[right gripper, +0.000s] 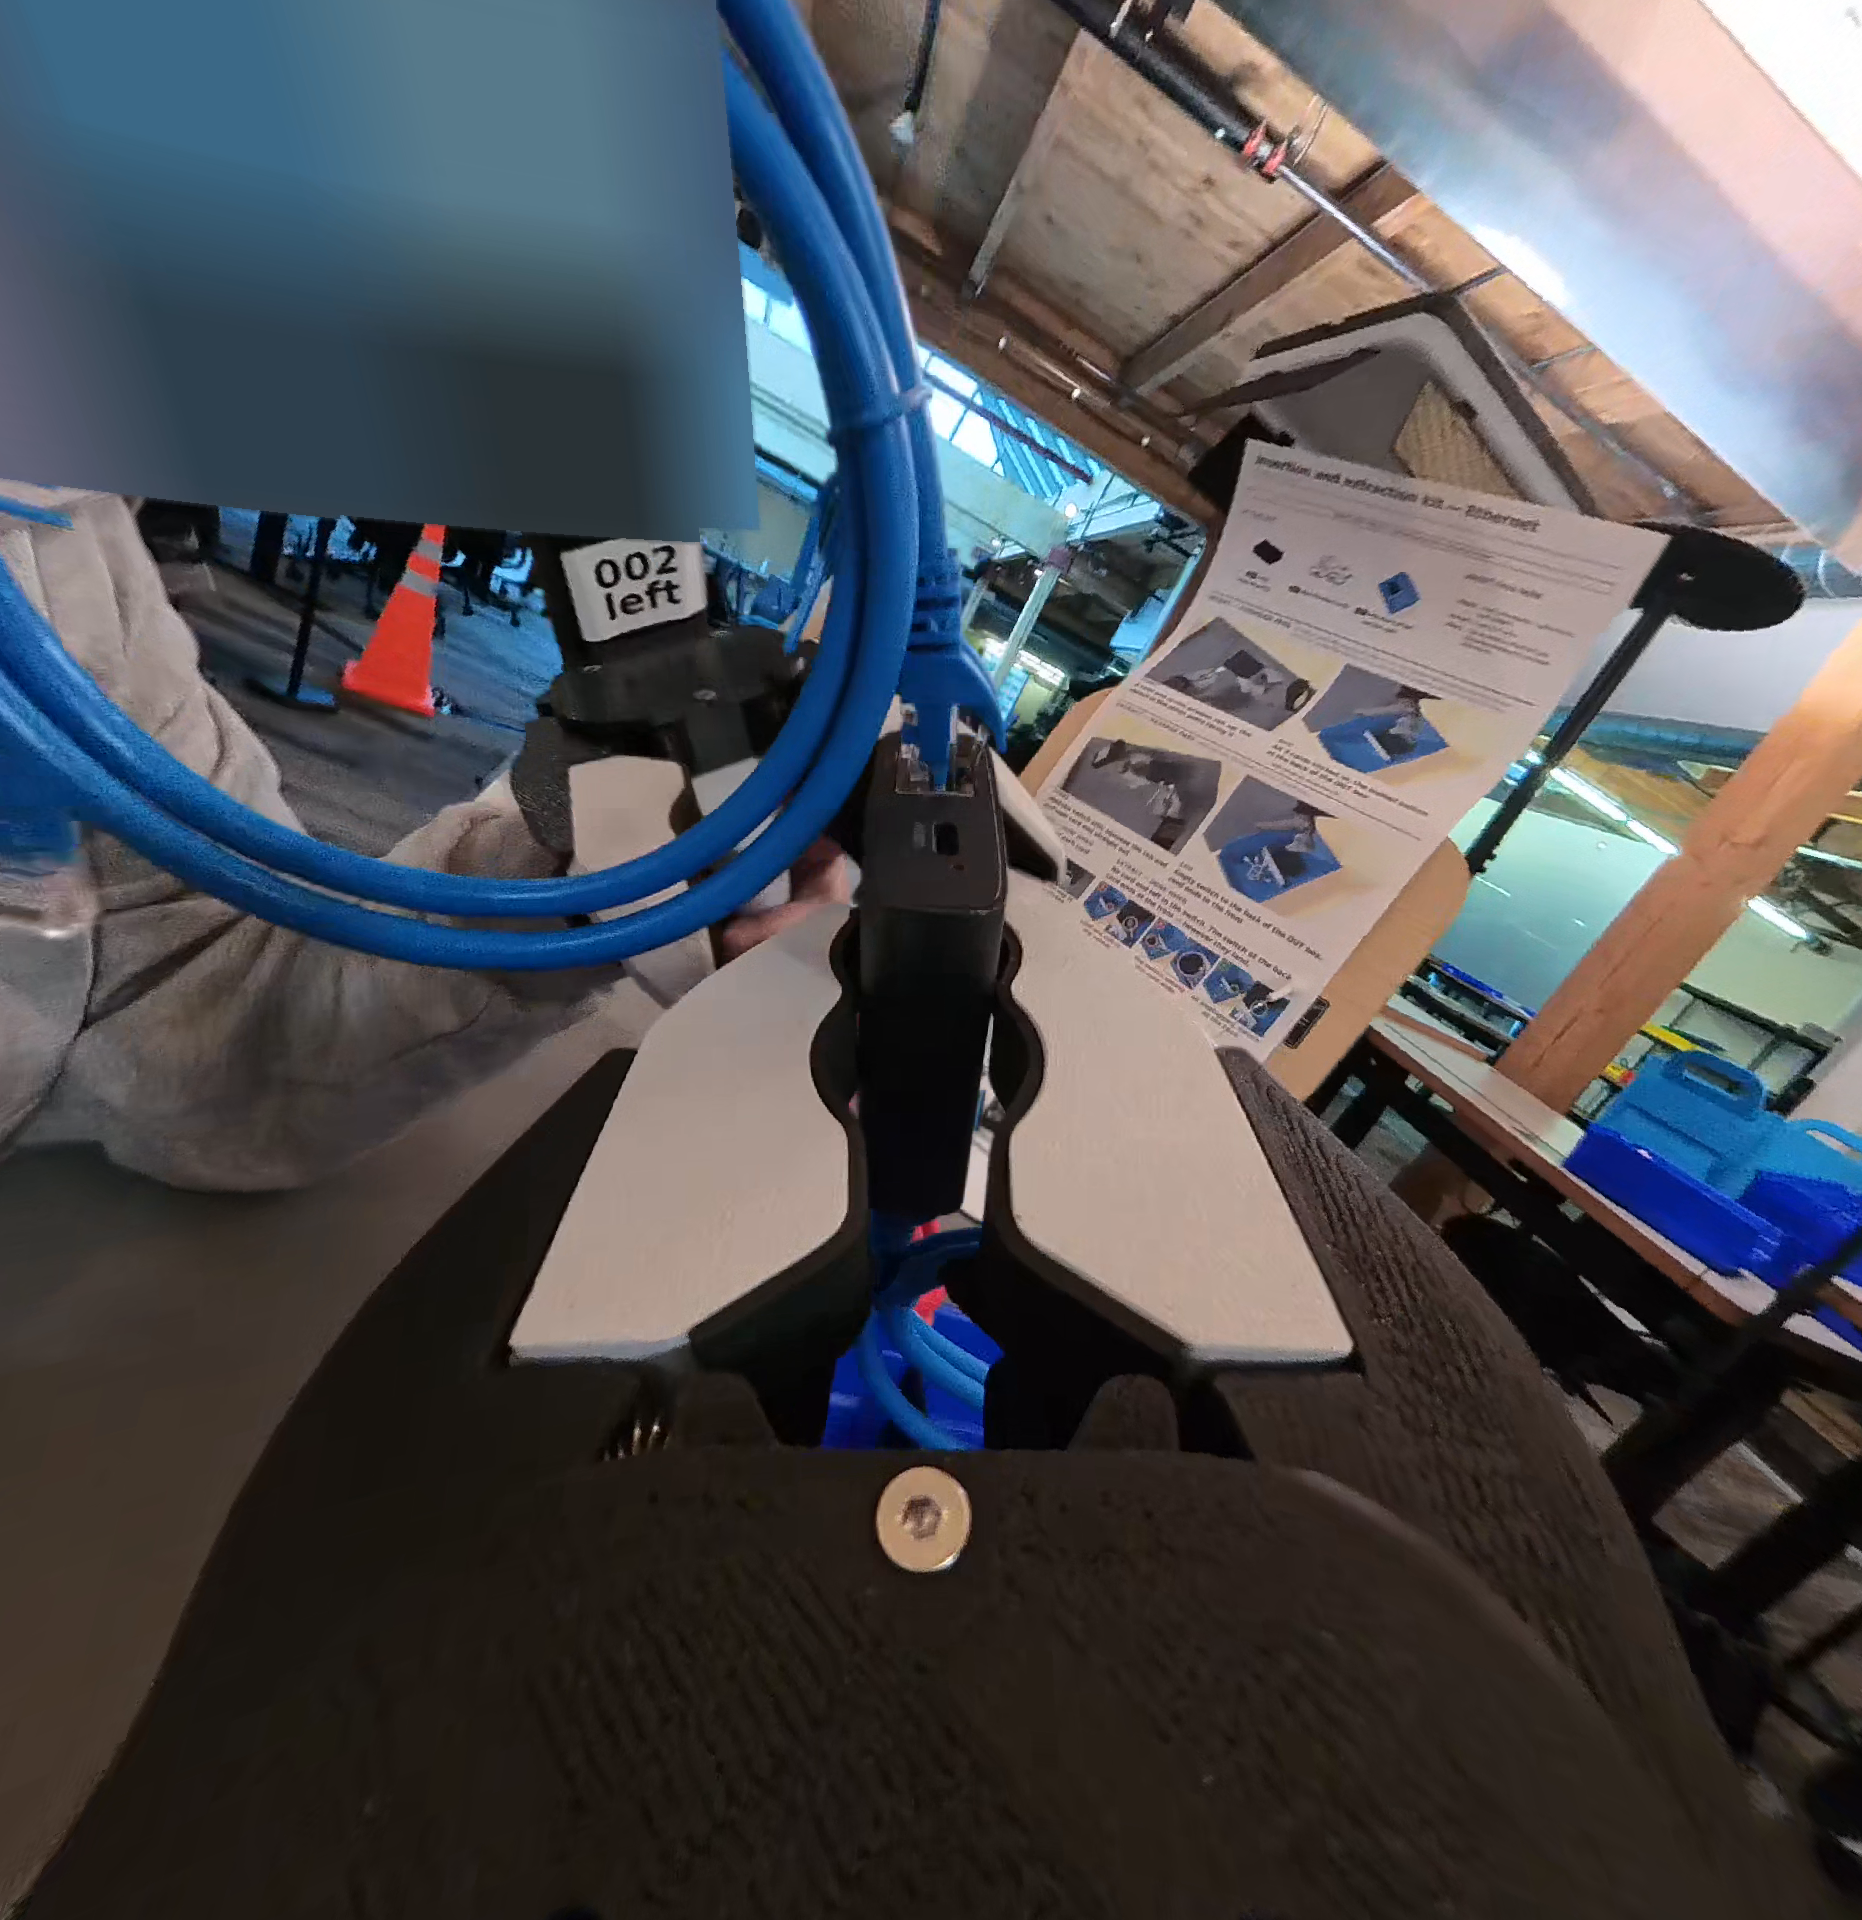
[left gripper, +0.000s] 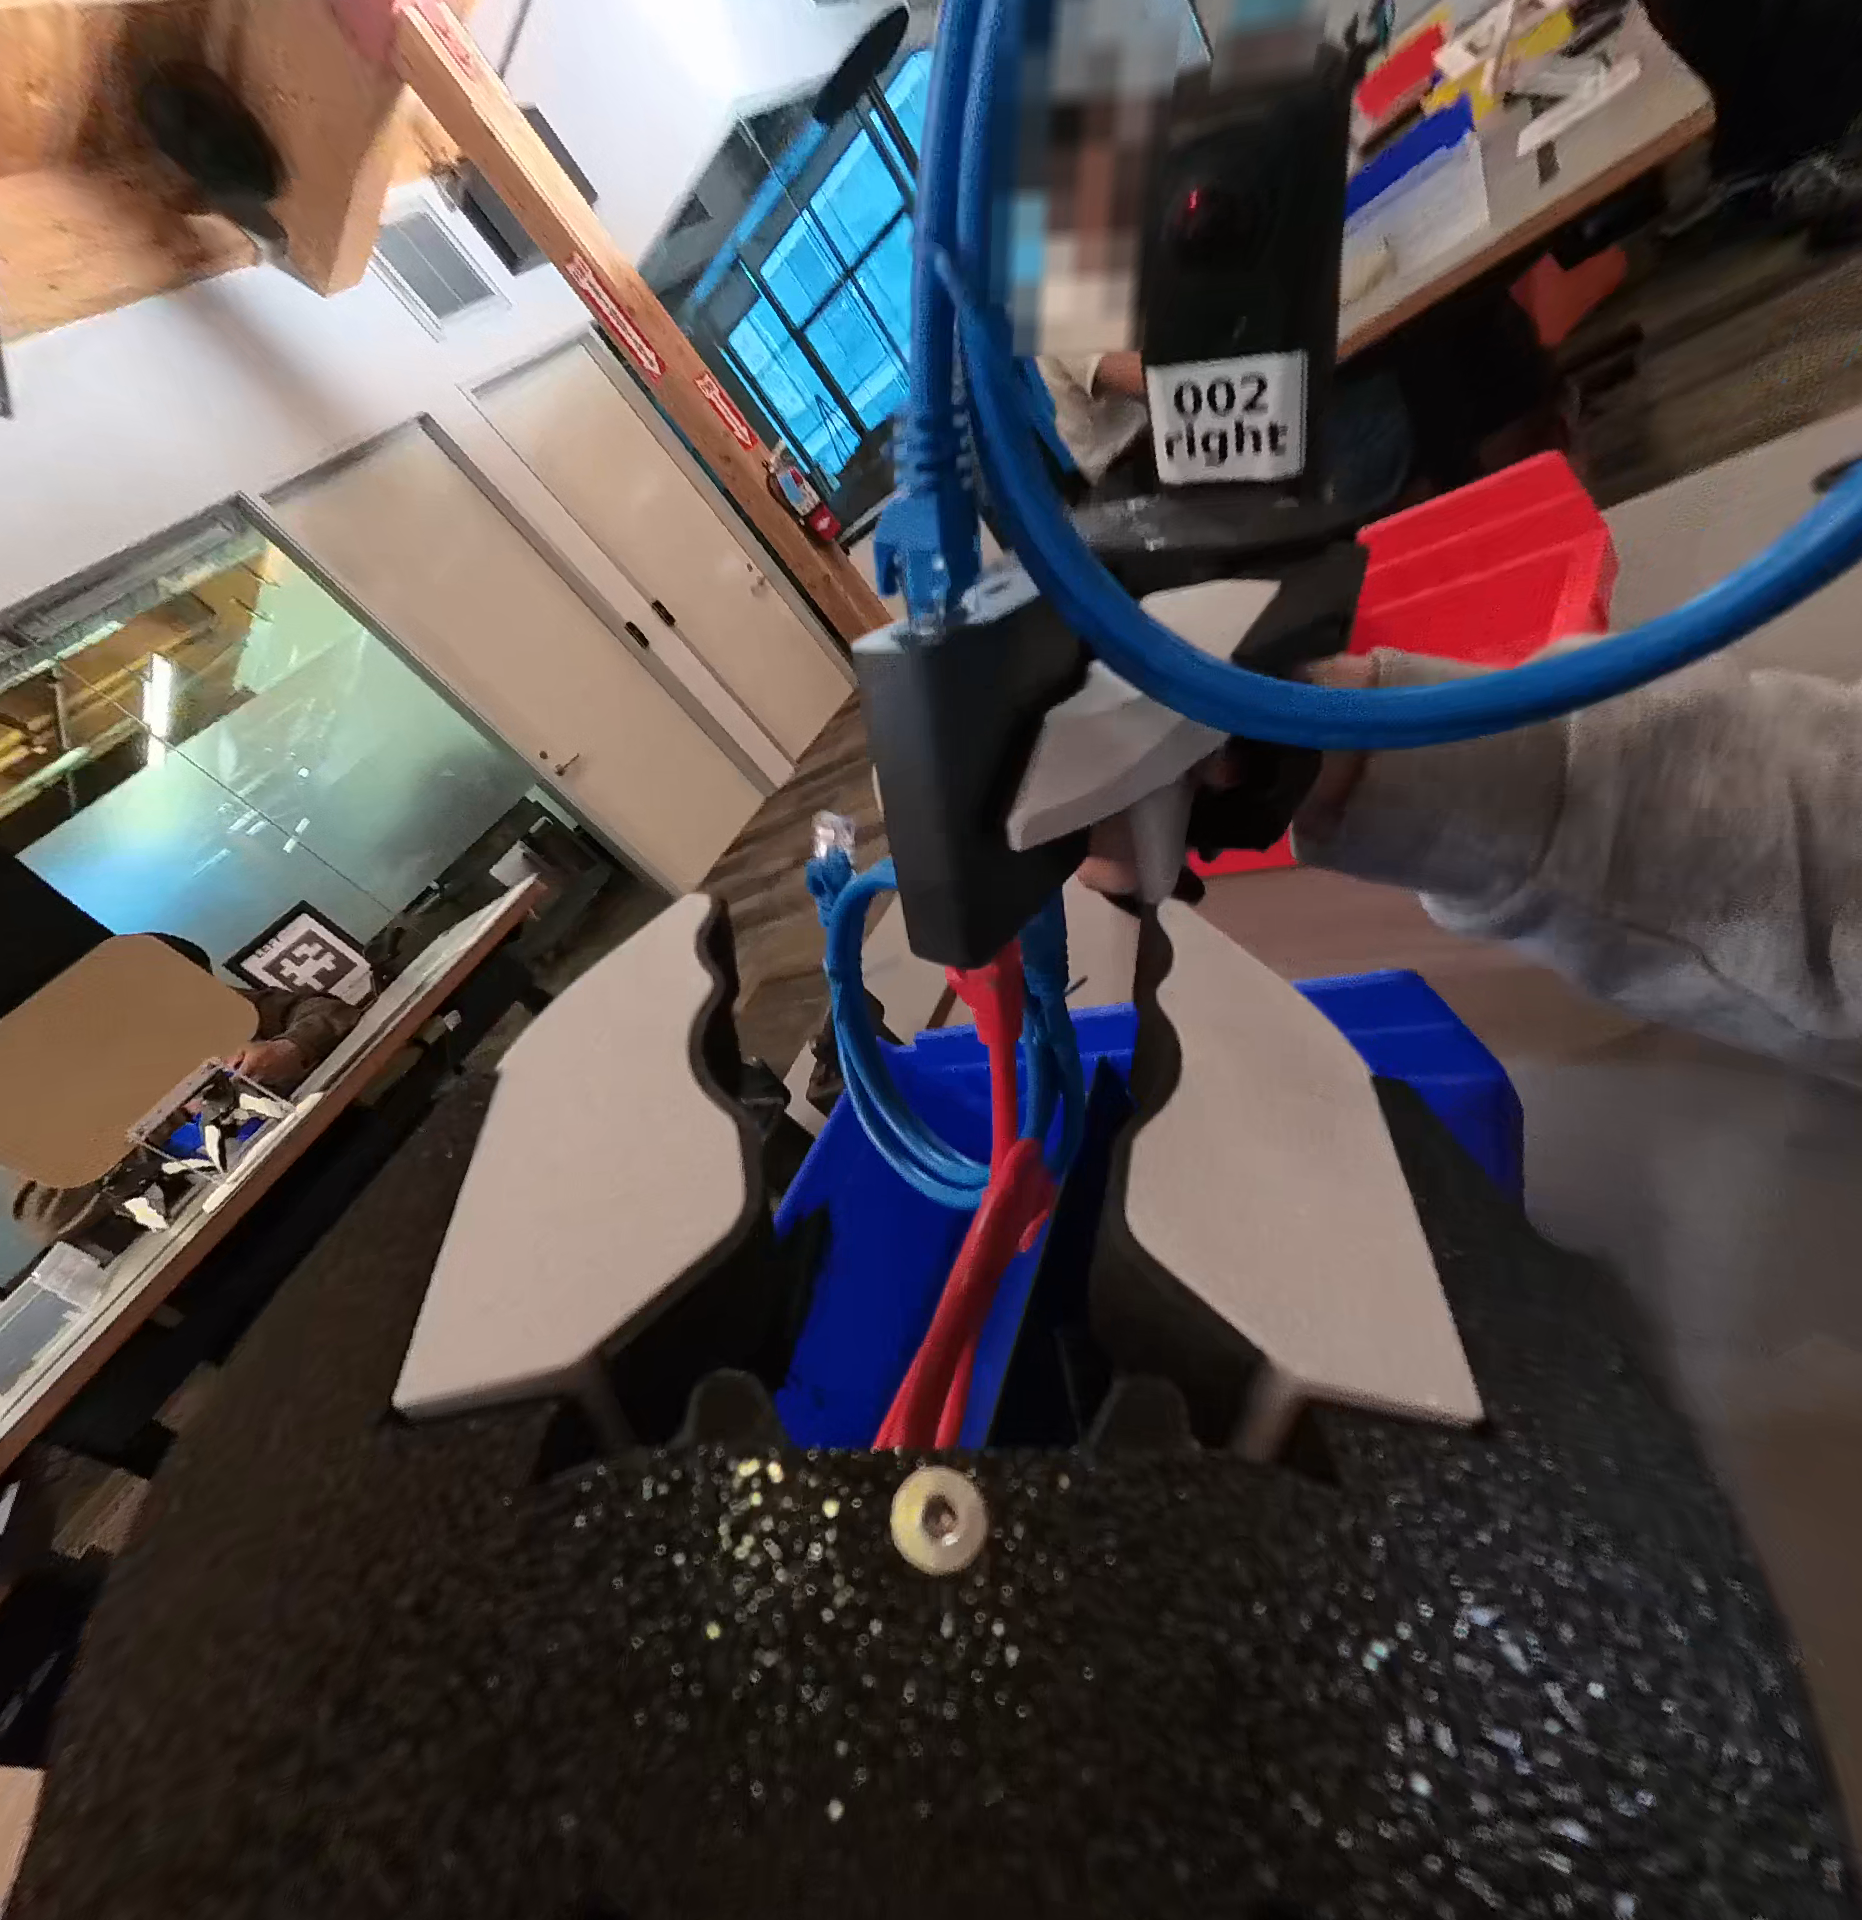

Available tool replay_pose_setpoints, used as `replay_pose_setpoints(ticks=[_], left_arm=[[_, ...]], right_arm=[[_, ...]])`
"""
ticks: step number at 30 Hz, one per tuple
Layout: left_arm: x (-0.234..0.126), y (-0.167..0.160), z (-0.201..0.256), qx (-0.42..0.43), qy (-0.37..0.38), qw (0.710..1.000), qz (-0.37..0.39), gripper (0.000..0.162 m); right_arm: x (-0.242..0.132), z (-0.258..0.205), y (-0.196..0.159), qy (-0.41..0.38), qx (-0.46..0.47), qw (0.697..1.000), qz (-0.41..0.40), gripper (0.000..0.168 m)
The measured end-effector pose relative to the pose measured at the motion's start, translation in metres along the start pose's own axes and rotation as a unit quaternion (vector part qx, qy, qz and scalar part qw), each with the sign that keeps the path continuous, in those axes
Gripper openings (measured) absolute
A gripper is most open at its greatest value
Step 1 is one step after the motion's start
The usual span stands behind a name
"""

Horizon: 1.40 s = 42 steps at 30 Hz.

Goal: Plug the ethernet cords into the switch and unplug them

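Note:
My right gripper (right gripper: pixel 927 935) is shut on a black box-shaped network device (right gripper: pixel 927 987) and holds it upright in the air. A blue cable (right gripper: pixel 594 894) is plugged into the device's top end (right gripper: pixel 937 727) and loops wide to the left. In the left wrist view the same device (left gripper: pixel 948 779) hangs just beyond my left gripper (left gripper: pixel 937 935), which is open and empty. A red cable (left gripper: pixel 994 1174) and a second blue cable (left gripper: pixel 875 1091) with a clear plug hang from the device's lower end, between the left fingers, into a blue bin (left gripper: pixel 865 1299).
A red bin (left gripper: pixel 1488 592) stands behind the right gripper. A grey-sleeved arm (left gripper: pixel 1633 831) holds that gripper. A printed sheet (right gripper: pixel 1353 748) on a stand is at the right, by a table with blue bins (right gripper: pixel 1737 1153). An orange cone (right gripper: pixel 402 634) stands far off. My two grippers' fingertips are within a few centimetres of each other.

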State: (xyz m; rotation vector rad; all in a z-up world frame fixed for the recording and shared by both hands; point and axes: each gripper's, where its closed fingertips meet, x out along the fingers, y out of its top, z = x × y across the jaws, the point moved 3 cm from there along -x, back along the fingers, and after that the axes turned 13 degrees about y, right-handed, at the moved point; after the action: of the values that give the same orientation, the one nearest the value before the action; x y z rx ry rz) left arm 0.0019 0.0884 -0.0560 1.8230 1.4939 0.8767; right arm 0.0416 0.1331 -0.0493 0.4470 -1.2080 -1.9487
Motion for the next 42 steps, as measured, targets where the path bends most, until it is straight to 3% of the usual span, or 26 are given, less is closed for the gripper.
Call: replay_pose_setpoints(ticks=[12, 42], left_arm=[[0.009, -0.027, 0.018, 0.006, -0.054, 0.995, -0.088, 0.036], [0.009, -0.03, 0.029, 0.016, -0.097, 0.993, -0.065, 0.031]], right_arm=[[0.01, -0.011, -0.013, 0.073, 0.05, 0.996, -0.002, 0.02], [0.017, -0.019, -0.022, 0.104, 0.078, 0.992, 0.002, 0.019]])
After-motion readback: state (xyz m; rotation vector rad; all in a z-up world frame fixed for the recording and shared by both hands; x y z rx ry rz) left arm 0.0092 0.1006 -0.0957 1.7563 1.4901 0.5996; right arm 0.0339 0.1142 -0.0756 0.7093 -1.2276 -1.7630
